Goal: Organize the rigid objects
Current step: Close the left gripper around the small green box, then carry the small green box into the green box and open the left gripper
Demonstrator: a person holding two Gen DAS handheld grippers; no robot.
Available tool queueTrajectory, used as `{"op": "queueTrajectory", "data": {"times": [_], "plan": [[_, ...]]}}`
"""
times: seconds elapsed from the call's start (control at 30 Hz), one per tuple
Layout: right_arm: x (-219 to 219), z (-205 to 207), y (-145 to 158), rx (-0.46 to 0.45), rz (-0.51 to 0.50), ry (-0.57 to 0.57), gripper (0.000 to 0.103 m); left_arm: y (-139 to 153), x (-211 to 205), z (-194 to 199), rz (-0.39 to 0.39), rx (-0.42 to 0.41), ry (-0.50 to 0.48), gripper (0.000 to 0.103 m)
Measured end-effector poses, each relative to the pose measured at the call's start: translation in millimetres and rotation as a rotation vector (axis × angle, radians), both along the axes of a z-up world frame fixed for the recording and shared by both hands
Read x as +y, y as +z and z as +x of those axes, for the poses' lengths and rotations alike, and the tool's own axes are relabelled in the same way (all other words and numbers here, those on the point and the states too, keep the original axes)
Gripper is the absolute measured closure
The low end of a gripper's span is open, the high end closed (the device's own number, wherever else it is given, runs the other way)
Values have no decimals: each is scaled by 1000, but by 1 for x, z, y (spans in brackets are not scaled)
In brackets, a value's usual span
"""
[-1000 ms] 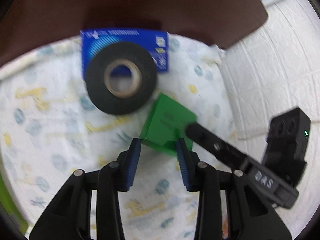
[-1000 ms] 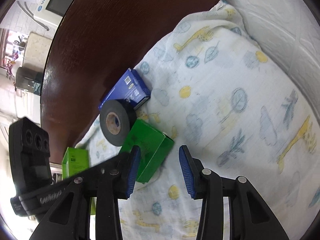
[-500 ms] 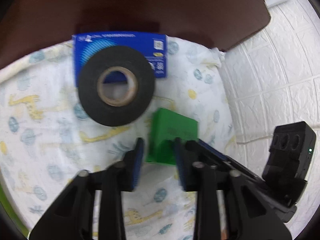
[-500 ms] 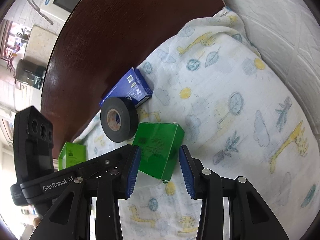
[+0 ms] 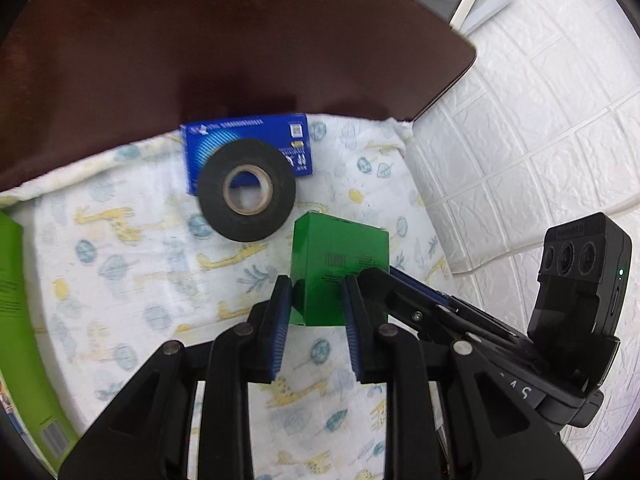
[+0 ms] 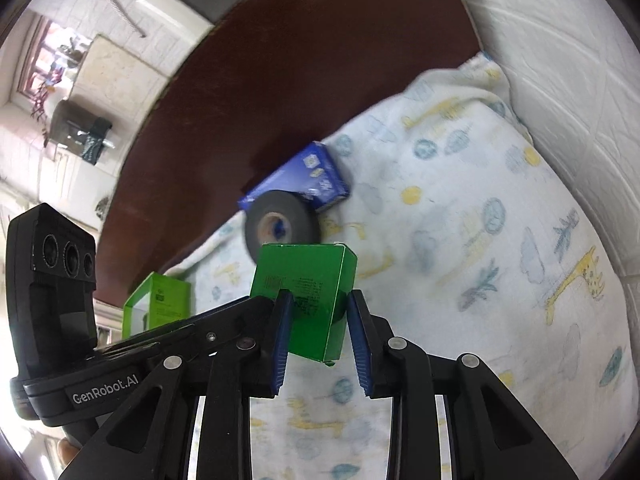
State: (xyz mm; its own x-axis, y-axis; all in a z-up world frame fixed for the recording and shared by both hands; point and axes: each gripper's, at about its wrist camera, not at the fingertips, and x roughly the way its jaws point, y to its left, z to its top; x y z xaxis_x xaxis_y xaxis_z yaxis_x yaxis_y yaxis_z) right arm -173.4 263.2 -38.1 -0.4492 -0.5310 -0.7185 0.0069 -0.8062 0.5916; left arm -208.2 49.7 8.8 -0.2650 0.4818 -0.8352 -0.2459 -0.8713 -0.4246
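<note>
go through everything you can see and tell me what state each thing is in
Dark green box: closed, gripped by both grippers.
Black tape roll: leaning on the blue box.
Blue box: closed, on the cloth.
Light green box: upright, closed.
Left gripper: clamping the box.
Right gripper: clamping it too.

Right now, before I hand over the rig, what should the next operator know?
Left gripper: jaws close around the dark green box, grip unconfirmed.
Right gripper: brackets the same box, likewise unconfirmed.
The box stands upright on the printed cloth. The black tape roll rests against the blue box; the lime box sits further left.
Done: nothing visibly sorted.
Left: place the green box, then the rest.
</note>
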Motion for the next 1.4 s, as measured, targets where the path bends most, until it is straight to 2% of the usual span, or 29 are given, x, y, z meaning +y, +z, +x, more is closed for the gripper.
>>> {"op": "queueTrajectory", "data": {"times": [0.13,0.2,0.43,0.53,0.73,0.93,1.4], "plan": [[-32,7,24,57,9,50,72,22,-39,17,9,49,34,79],[-64,6,34,81,8,81,72,31,-62,26,7,76,60,78],[-151,20,67,157,17,221,72,46,-148,55,15,128,180,78],[-188,25,71,167,20,279,72,54,-185,69,18,146,238,78],[-256,30,73,166,14,383,72,57,-248,89,15,164,340,79],[-316,33,65,148,15,459,72,47,-295,97,24,151,413,79],[-395,18,28,57,23,544,72,11,-370,92,47,78,517,79]]}}
